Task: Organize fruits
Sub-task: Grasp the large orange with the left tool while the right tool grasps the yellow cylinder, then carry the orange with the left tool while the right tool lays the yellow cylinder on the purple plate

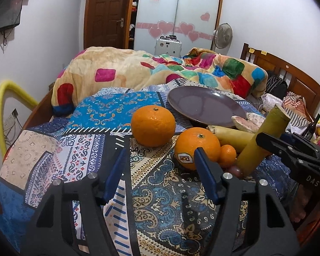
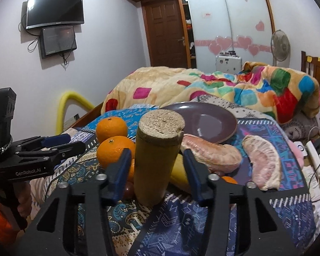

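Left wrist view showed a "Dole" sticker, upside down, on the nearer round orange (image 1: 197,147) at centre frame. "DAS" was readable on the black right gripper (image 1: 264,141) at the right edge. In the right wrist view "GenRobot.AI" was printed on the black left gripper (image 2: 74,143) at the left edge.

The left gripper (image 1: 160,162) stood wide open over the patterned patchwork bedspread (image 1: 155,192), holding nothing, its right blue finger (image 1: 204,175) just before the stickered orange.

The right gripper (image 2: 156,162) bracketed a yellow-green cut sugarcane stalk (image 2: 157,157); gaps showed on both sides, so whether it gripped I cannot tell.

A second orange (image 1: 153,125), a small tangerine (image 1: 227,155), two pink pomelo segments (image 2: 213,155) and a purple round plate (image 2: 204,121) lay near.
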The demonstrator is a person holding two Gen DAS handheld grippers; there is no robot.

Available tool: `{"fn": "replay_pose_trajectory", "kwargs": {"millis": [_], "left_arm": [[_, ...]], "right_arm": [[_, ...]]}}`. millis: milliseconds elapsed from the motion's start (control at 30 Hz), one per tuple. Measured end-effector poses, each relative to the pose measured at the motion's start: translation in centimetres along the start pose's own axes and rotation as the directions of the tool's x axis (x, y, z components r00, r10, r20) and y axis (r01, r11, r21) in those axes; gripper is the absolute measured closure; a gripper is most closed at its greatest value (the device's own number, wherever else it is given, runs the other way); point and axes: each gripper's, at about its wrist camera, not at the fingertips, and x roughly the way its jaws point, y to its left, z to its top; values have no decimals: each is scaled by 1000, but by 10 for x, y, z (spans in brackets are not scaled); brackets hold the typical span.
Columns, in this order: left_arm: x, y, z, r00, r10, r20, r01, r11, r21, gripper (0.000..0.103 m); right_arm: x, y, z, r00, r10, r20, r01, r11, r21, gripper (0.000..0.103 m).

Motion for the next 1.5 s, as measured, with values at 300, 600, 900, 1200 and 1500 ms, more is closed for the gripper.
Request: {"fn": "replay_pose_trajectory", "kwargs": {"millis": [300,600,900,1200,1500], "left_arm": [[6,3,13,1000,7,-8,-7,1000,13,37],[25,4,39,998,15,-59,-12,999,45,37],[64,3,54,987,45,-153,-32,996,87,37],[89,6,60,975,-4,-221,13,999,39,37],[104,0,65,965,44,-260,-16,994,107,35]], "right_arm": [[4,7,6,1000,7,-22,-8,999,-48,70],[-15,-7,32,999,-29,36,31,998,-51,70],[-20,-30,47,993,-111,35,113,992,-57,70],[-15,-46,46,989,-148,-2,148,987,-62,70],[-10,-54,40,988,-153,-32,151,987,-60,70]]}}
